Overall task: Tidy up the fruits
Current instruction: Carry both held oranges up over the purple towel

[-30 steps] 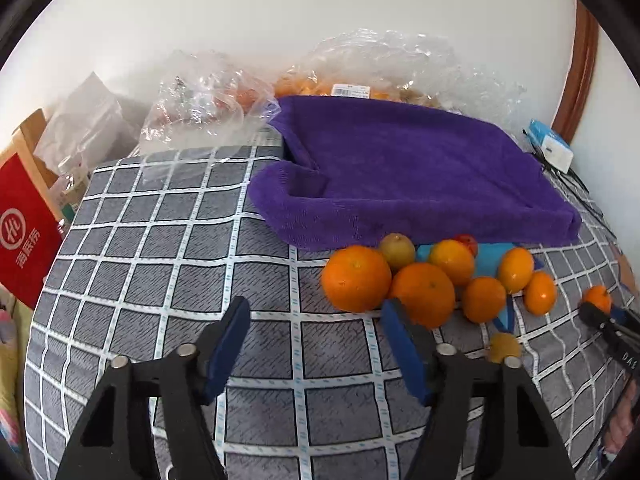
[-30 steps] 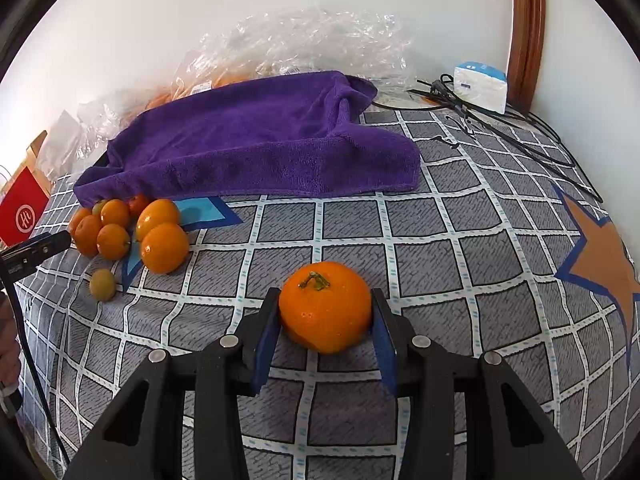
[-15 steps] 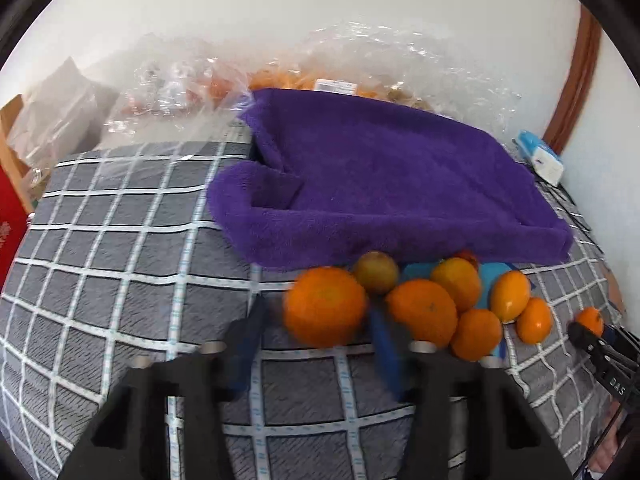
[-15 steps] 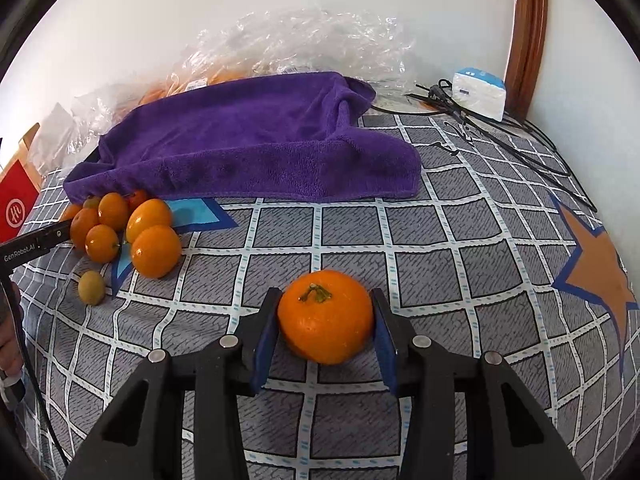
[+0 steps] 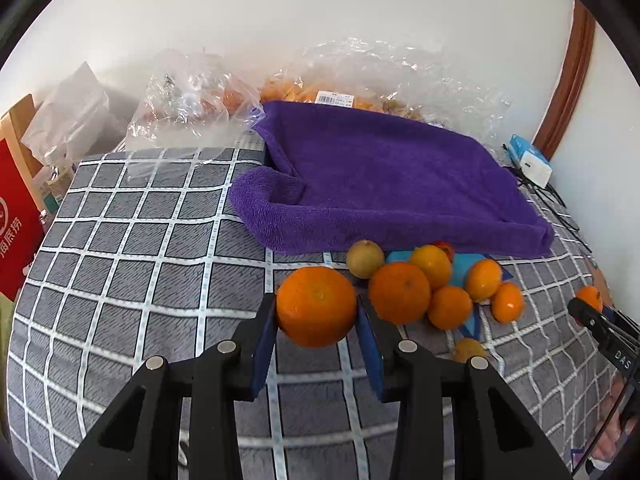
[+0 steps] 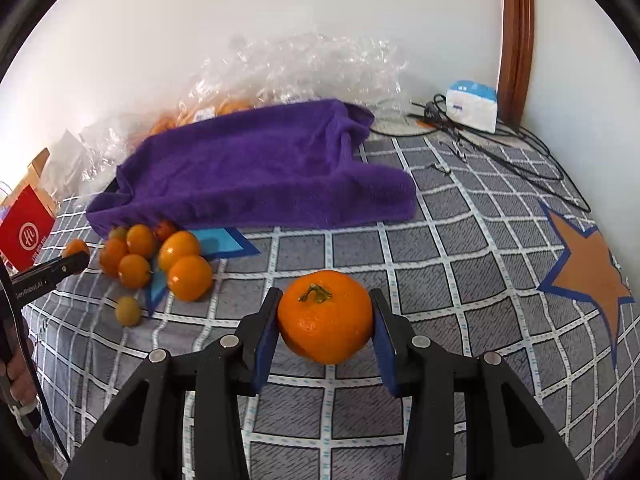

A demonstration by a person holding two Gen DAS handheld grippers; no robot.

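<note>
In each claw, an orange [image 5: 316, 306].

The left tongs [image 5: 317, 330] have just closed onto a large orange [image 5: 316, 306].

A plain white wall [image 5: 320, 8] runs behind a surface spread with a grey cloth [image 5: 132, 264] checked in white lines and printed with an orange star [image 6: 588, 268] edged in blue. A brown wooden frame [image 6: 516, 40] stands upright against the wall at the far right. Soft, even light falls over everything, brightest on the wall at the left in the right wrist view.
</note>
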